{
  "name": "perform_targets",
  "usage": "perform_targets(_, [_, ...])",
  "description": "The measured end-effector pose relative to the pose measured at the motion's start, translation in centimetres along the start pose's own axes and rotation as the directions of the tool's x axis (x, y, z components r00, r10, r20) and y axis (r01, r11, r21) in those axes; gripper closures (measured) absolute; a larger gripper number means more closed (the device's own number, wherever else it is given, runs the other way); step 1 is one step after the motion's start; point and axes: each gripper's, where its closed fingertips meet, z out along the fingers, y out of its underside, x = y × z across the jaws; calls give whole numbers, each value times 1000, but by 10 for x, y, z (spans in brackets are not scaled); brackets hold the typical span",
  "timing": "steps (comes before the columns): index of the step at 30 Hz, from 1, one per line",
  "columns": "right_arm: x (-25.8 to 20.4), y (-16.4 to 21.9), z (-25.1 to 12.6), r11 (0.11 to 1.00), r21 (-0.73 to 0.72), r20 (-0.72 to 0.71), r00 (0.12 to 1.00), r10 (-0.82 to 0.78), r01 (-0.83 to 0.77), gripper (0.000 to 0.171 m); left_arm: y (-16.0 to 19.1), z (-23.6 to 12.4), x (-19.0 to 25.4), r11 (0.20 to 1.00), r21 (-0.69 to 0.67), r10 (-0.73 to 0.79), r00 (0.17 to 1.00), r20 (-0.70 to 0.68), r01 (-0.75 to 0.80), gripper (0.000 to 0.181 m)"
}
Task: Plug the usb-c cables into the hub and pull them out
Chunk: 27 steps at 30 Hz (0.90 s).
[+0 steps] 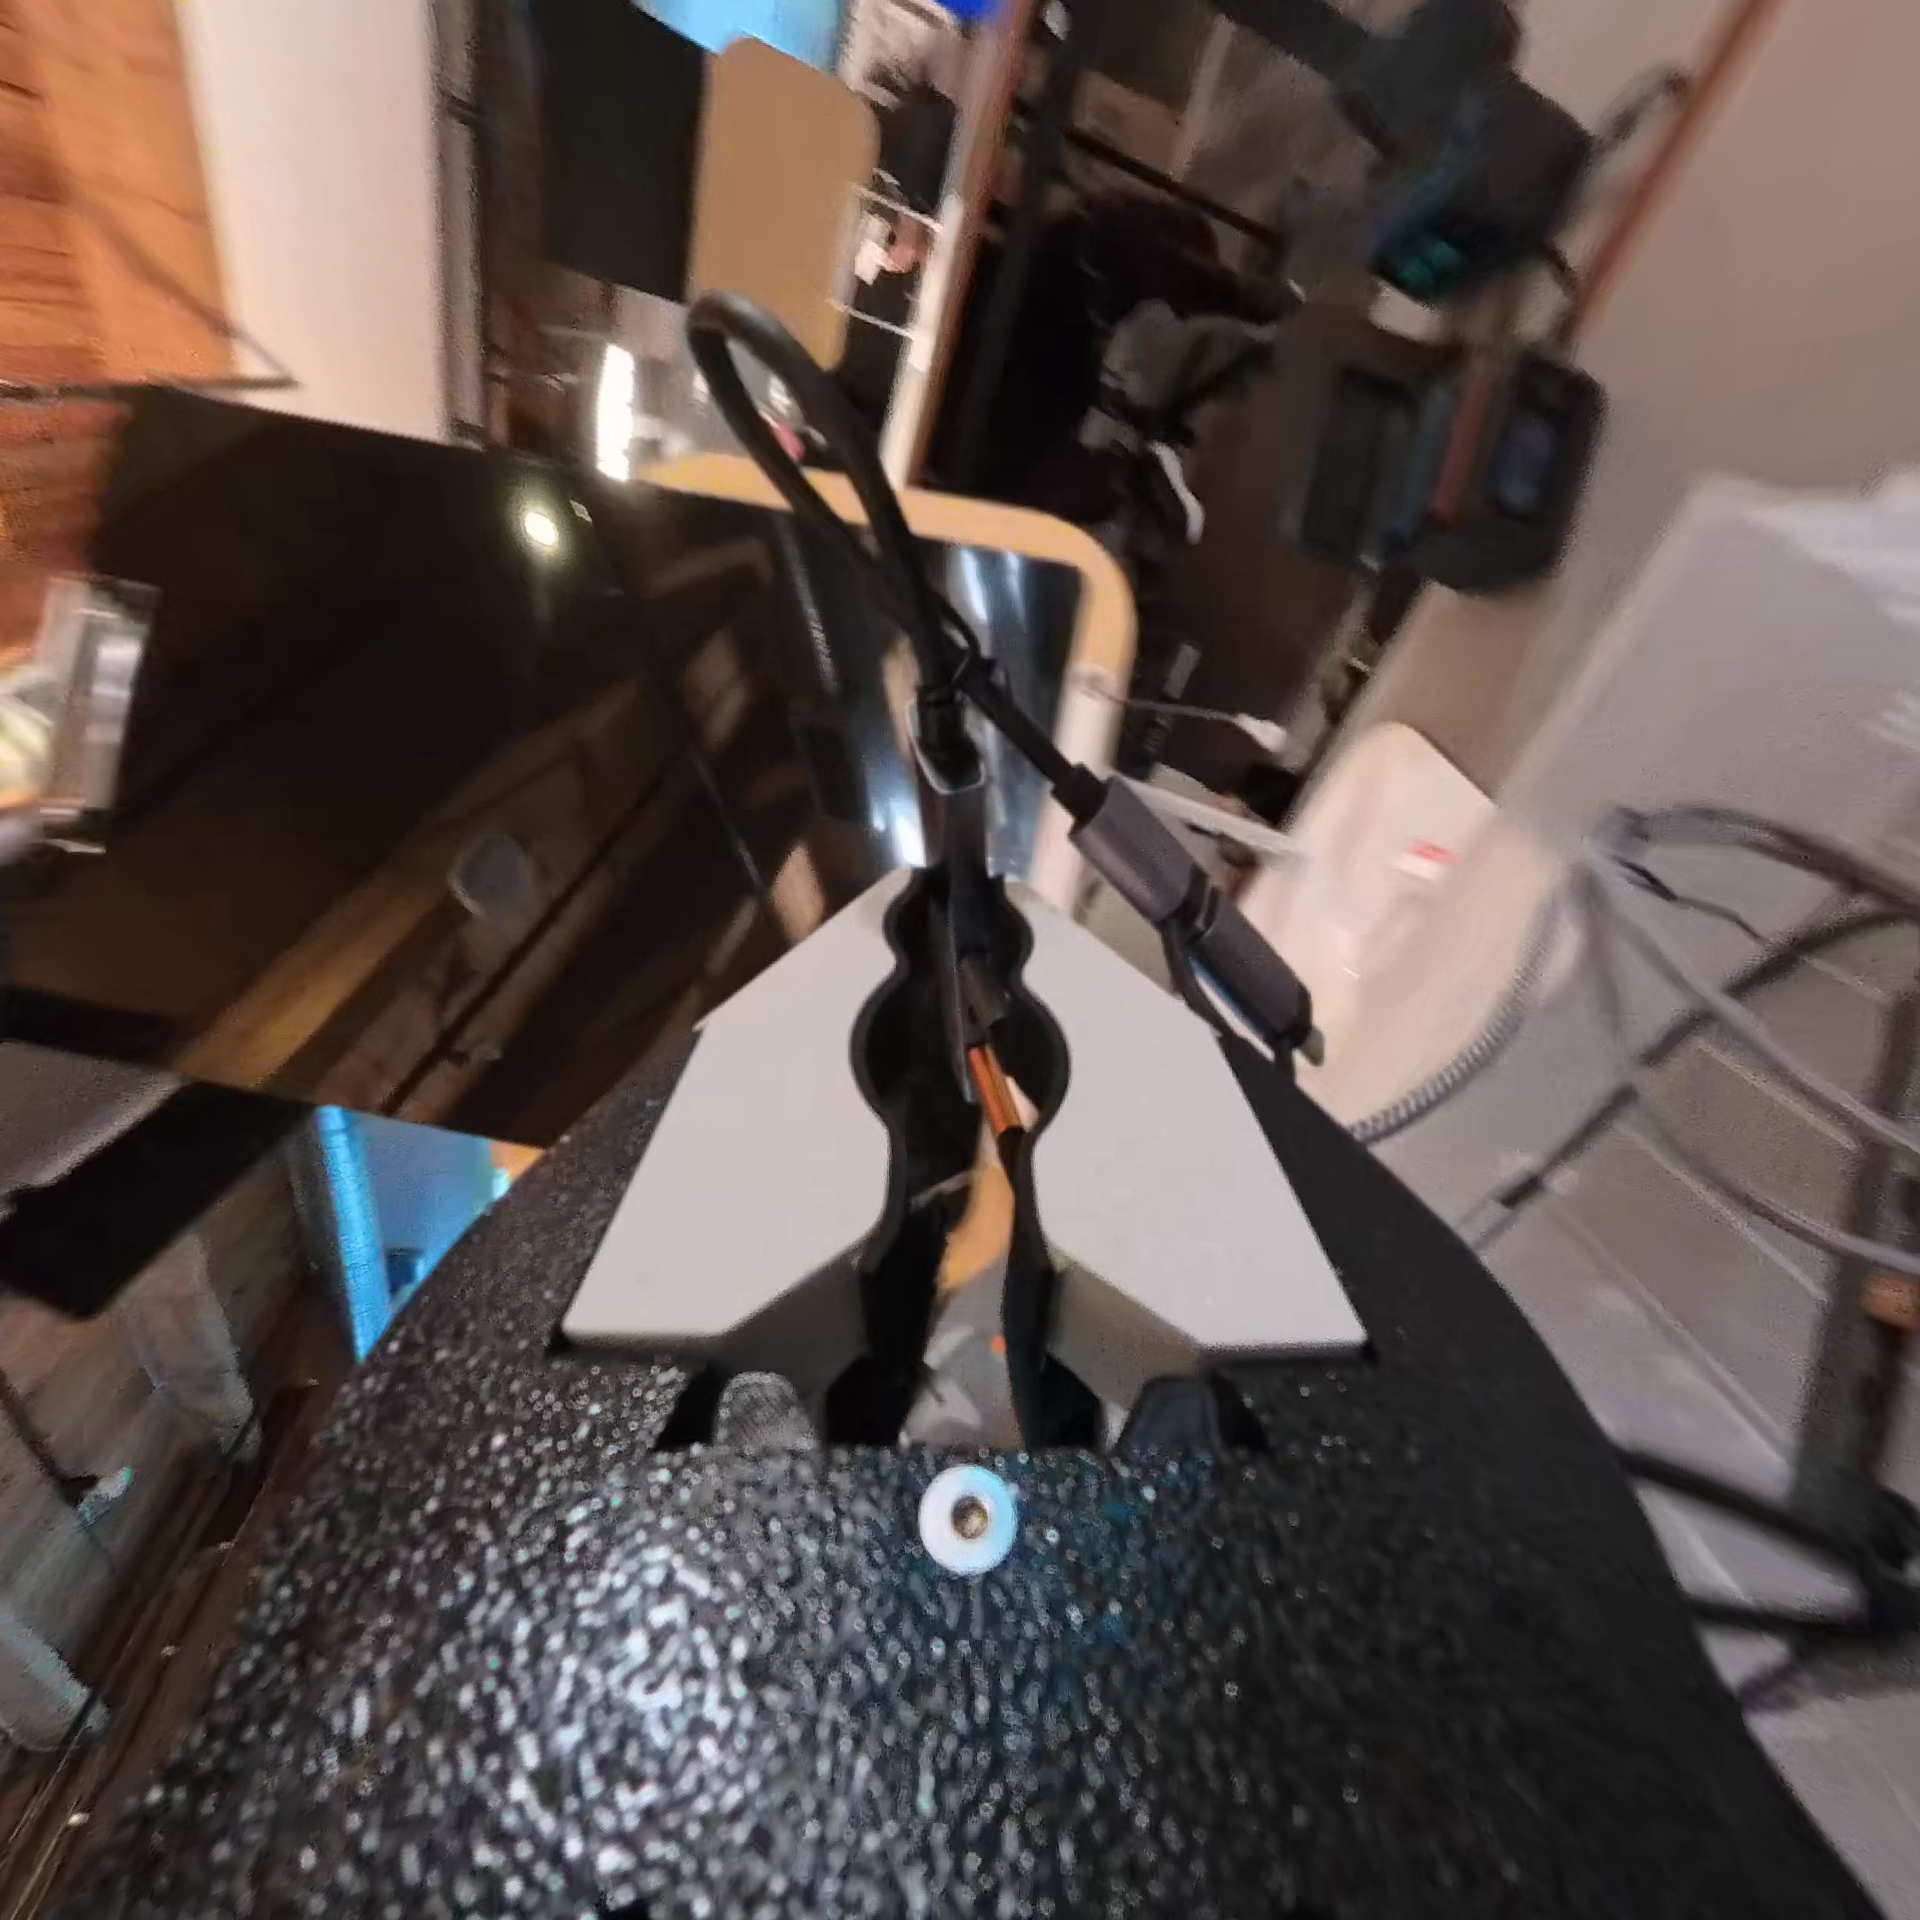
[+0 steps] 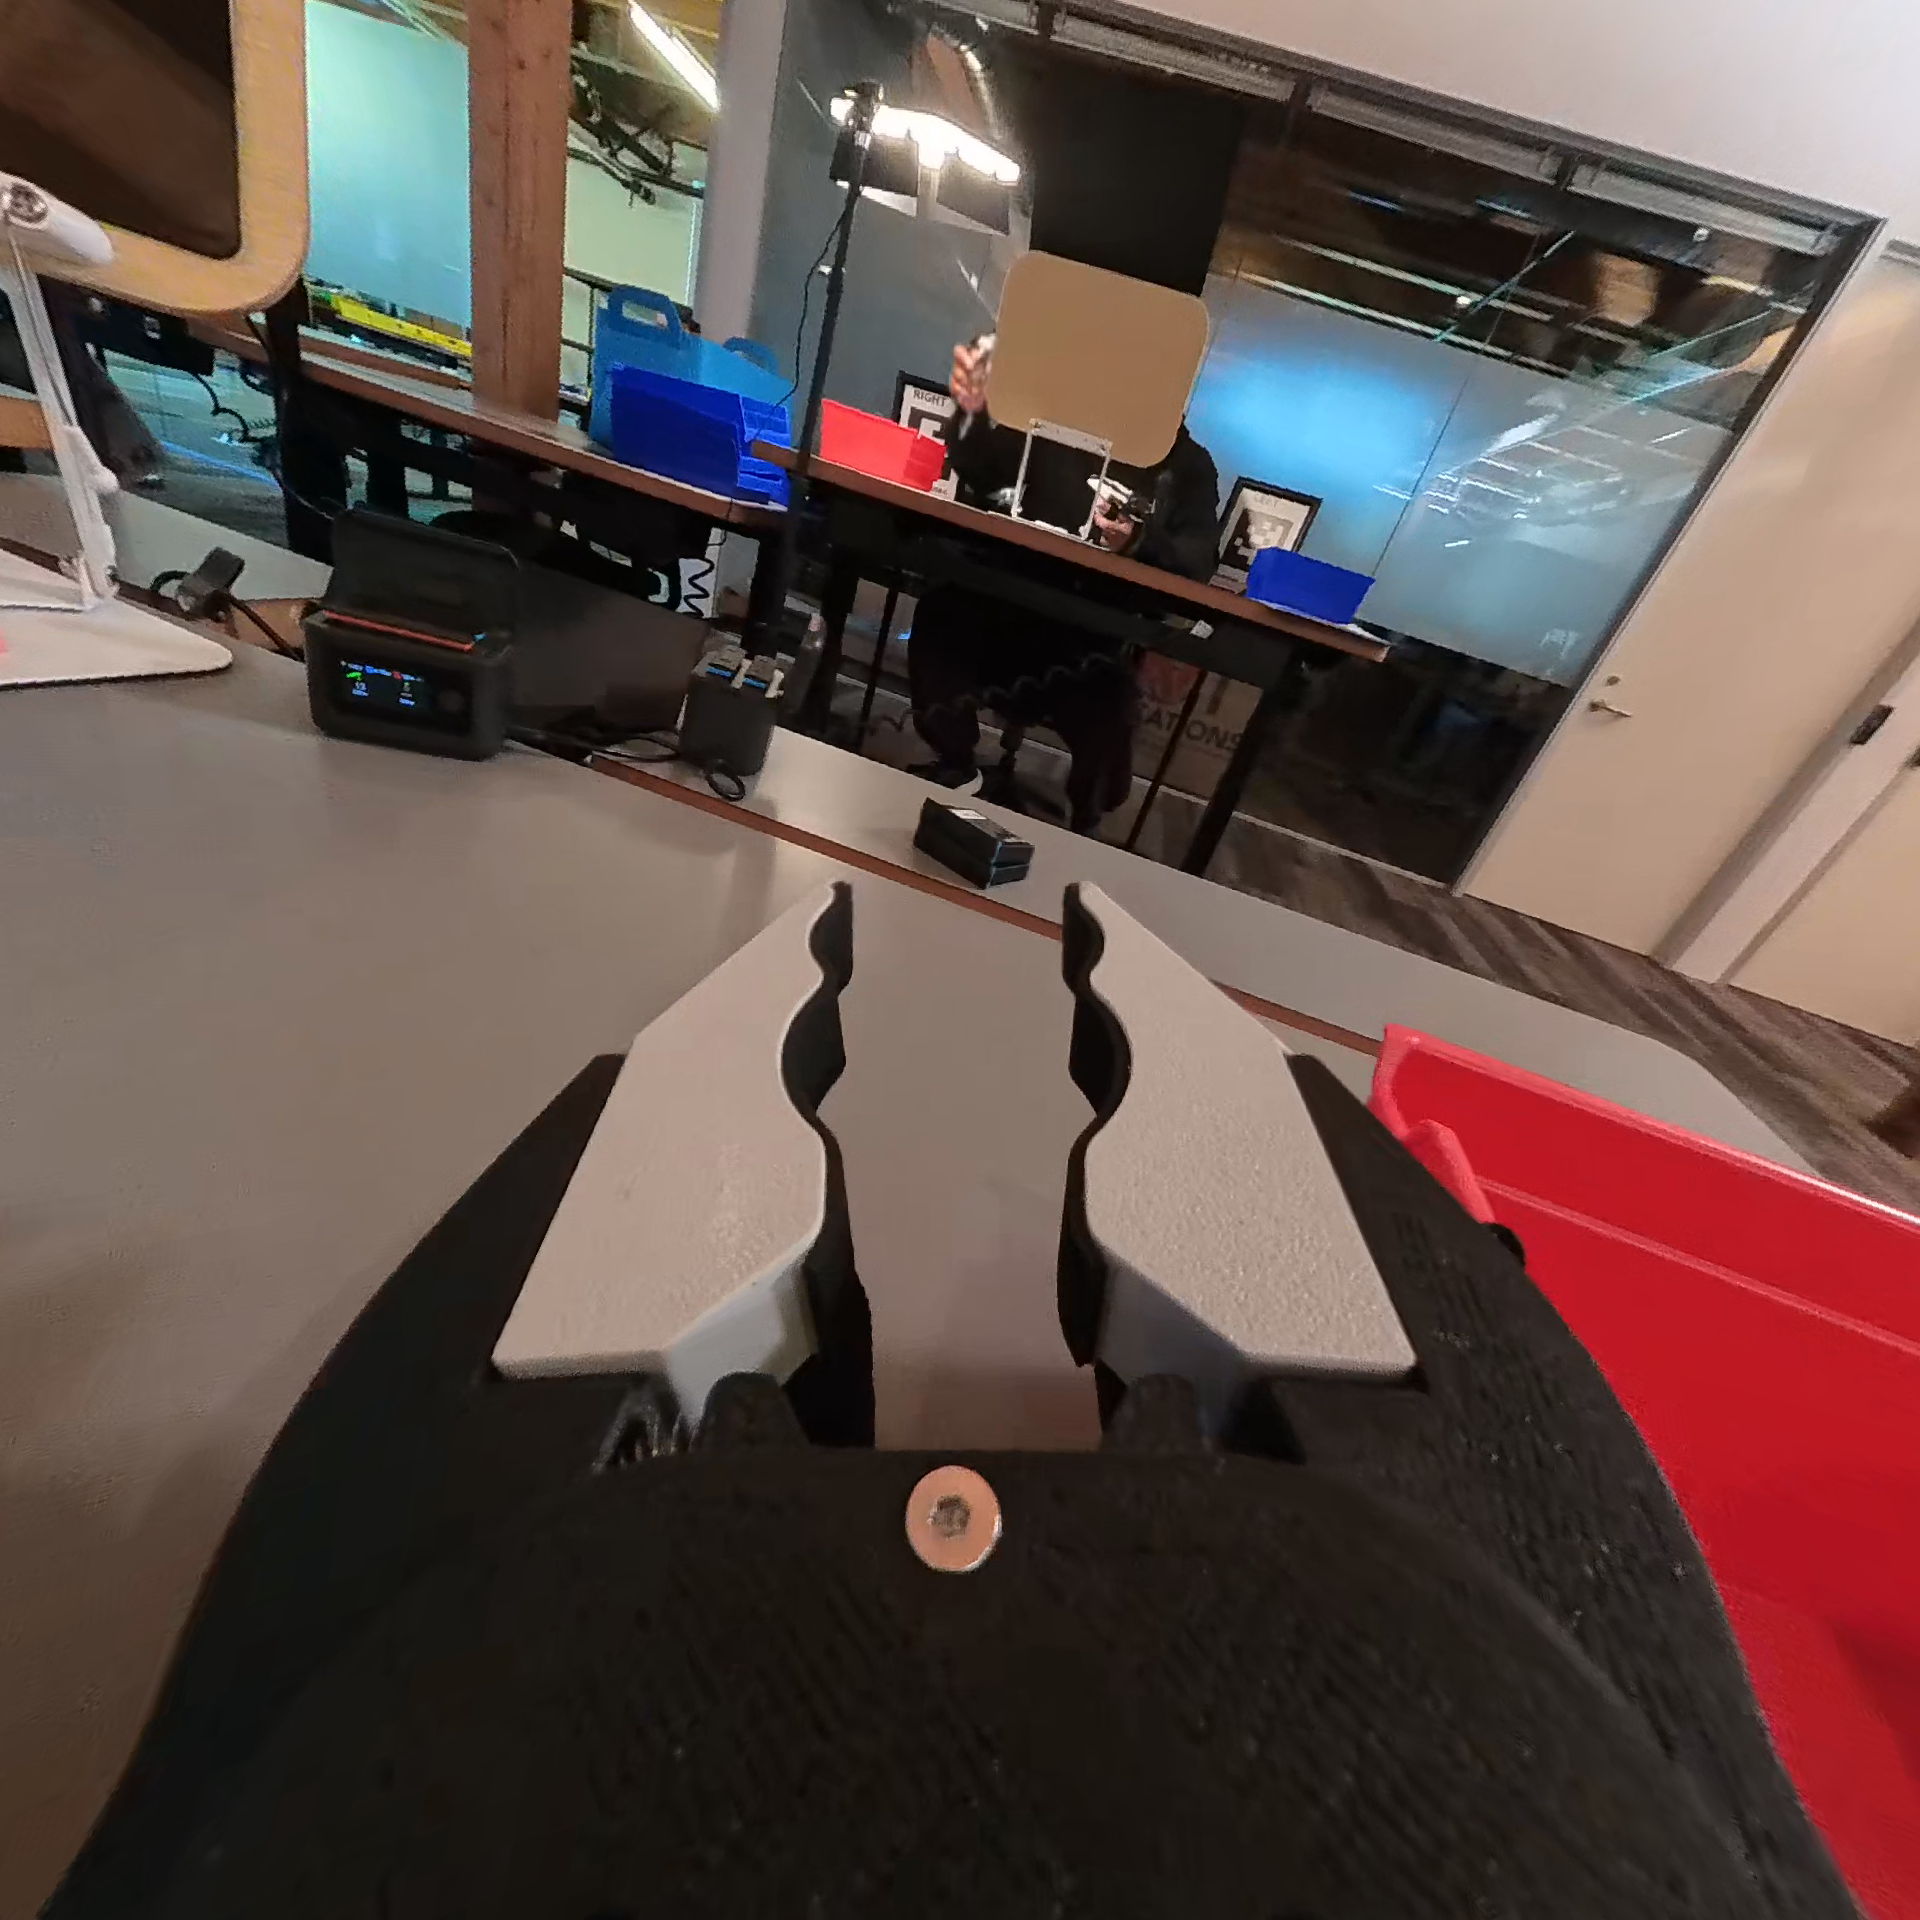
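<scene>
Hub [image 1: 961,914]: thin, light, rigid; pinched edge-on in left gripper [image 1: 961,904], raised off table. Own short cable [image 1: 831,457] loops up, connector [image 1: 1195,894] dangling right. Grip plug shells, not cord. Right gripper [image 2: 956,925] wide, empty, above grey table [image 2: 312,935]; red bin [image 2: 1714,1299] right.

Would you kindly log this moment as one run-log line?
left gripper: shut on hub, lifted | hub's cable: looped, connector dangling | right gripper: open, empty, over table | red bin: right

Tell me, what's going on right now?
Left hand-held gripper shut on hub, lifted. Its cable loops, plug dangling. Right hand-held gripper open, empty, over table.
</scene>
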Motion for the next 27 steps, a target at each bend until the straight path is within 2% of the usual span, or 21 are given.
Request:
perform_targets(4, [-6,0,1,1000,-6,18,1000,-23,23,132,-46,-19,-83,995,97,-25,994,108,15,172])
perform_targets(9, [-6,-2,-1,1000,-1,18,999,-31,31,132,-121,-36,-175,977,209,-17,972,235,-34,172])
perform_targets(13, [-2,-2,-1,1000,1,13,1000,-1,1,132,-191,-50,-212,936,352,-85,969,231,-2,173])
perform_targets(18, [0,-2,-2,1000,5,9,1000,25,-25,132,-268,-63,-240,888,459,-115,962,247,-12,173])
perform_targets(22, [1,-5,-3,999,15,8,999,43,-43,132,-315,-57,-226,859,502,-149,987,52,103,173])
perform_targets(27, [6,-10,-6,995,39,8,996,94,-94,132,-335,-35,-130,835,499,-146,967,-207,233,173])
